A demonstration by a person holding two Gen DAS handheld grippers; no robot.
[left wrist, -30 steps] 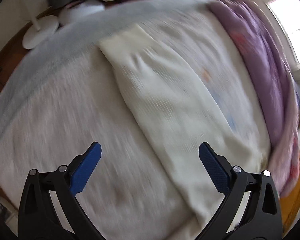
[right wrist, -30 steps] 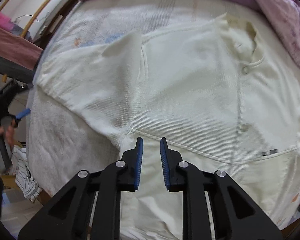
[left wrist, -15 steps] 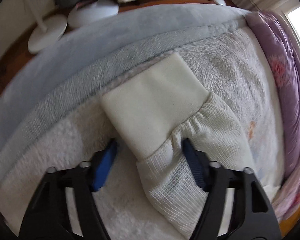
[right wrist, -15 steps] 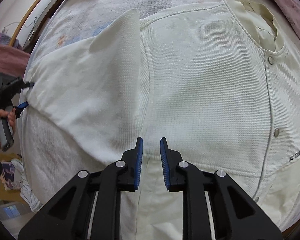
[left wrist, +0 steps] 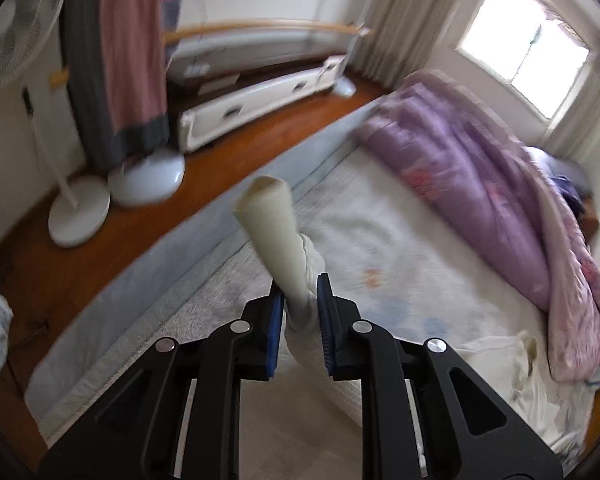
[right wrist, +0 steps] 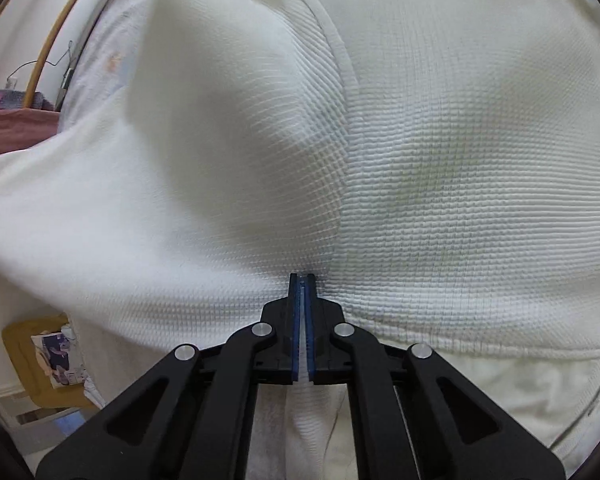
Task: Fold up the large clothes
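Observation:
A large cream waffle-knit garment (right wrist: 440,152) lies spread on the bed. My left gripper (left wrist: 299,292) is shut on its sleeve (left wrist: 274,224) near the cuff and holds it lifted above the bed; the cuff stands up past the fingertips. My right gripper (right wrist: 302,278) is shut at the armpit seam (right wrist: 340,184), where sleeve meets body; the tips touch the cloth there, and I cannot tell whether fabric is pinched between them. The raised sleeve (right wrist: 112,200) stretches off to the left in the right wrist view.
A purple quilt (left wrist: 500,184) is bunched along the bed's far side. The pale fleece bed cover (left wrist: 380,232) has a grey-blue edge (left wrist: 168,264). Two fan bases (left wrist: 146,178) stand on the wooden floor (left wrist: 80,280). Hanging clothes (left wrist: 128,48) and a white low cabinet (left wrist: 256,100) are beyond.
My left gripper closed on the sleeve near the cuff and lifted it off the bed. My right gripper moved in to the armpit seam and closed fully.

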